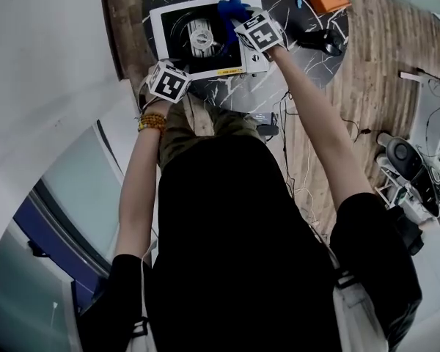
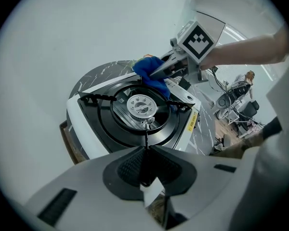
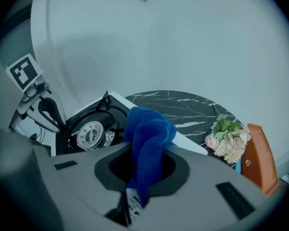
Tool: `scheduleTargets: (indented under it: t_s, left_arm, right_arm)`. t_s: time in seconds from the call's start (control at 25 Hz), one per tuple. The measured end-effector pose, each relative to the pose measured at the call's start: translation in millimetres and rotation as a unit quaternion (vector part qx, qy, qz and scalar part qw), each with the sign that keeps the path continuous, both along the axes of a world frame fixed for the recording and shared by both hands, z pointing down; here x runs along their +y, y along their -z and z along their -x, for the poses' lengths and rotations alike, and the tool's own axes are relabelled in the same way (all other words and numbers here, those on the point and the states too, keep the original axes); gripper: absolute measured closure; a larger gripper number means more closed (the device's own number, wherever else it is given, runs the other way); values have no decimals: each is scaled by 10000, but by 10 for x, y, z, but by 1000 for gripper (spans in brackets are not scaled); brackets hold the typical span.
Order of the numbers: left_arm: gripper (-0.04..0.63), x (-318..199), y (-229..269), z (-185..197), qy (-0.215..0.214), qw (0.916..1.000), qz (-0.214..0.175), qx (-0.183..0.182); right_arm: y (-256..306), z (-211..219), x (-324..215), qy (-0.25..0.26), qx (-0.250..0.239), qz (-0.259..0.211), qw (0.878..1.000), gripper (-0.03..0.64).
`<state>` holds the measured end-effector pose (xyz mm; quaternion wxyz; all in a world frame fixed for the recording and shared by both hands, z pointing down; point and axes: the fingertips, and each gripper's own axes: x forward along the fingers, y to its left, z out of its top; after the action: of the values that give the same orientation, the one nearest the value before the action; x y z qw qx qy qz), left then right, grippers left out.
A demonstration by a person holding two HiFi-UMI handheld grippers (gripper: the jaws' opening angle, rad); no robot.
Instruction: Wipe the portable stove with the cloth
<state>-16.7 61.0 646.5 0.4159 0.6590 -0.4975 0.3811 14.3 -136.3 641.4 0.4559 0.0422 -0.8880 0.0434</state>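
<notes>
Both claws grip: right gripper (image 1: 240,22) clamps blue terry cloth (image 3: 149,134) on white portable stove (image 1: 158,35); left gripper (image 2: 145,150) pinches its black grate prong (image 2: 145,136); pink flowers (image 3: 227,138), orange box (image 3: 257,158) beyond.

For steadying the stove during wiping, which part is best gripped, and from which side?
Probably the white rim of the stove at its near left corner, from the person's side: that edge looks thin enough for jaws to span, and keeps clear of the right gripper holding the cloth on the far side.
</notes>
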Motion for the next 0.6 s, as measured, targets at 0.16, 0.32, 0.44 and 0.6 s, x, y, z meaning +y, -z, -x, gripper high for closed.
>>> scheduleTargets:
  t_s: [0.16, 0.32, 0.44, 0.6]
  left_arm:
    - [555, -4, 10, -15, -17, 10000, 6, 46]
    - [555, -6, 22, 5, 36, 9999, -53, 77]
    - [555, 2, 26, 8, 151, 9997, -92, 172]
    - [557, 13, 40, -12, 156, 9995, -169, 237]
  right_arm:
    - [-16, -129, 193, 273, 228, -15, 9994, 580]
    - [-32, -439, 577, 717, 404, 196, 9964, 581]
    - [-40, -723, 914, 1037, 626, 371, 9919, 580]
    - [-34, -1021, 1067, 2102, 907, 631, 9714, 580]
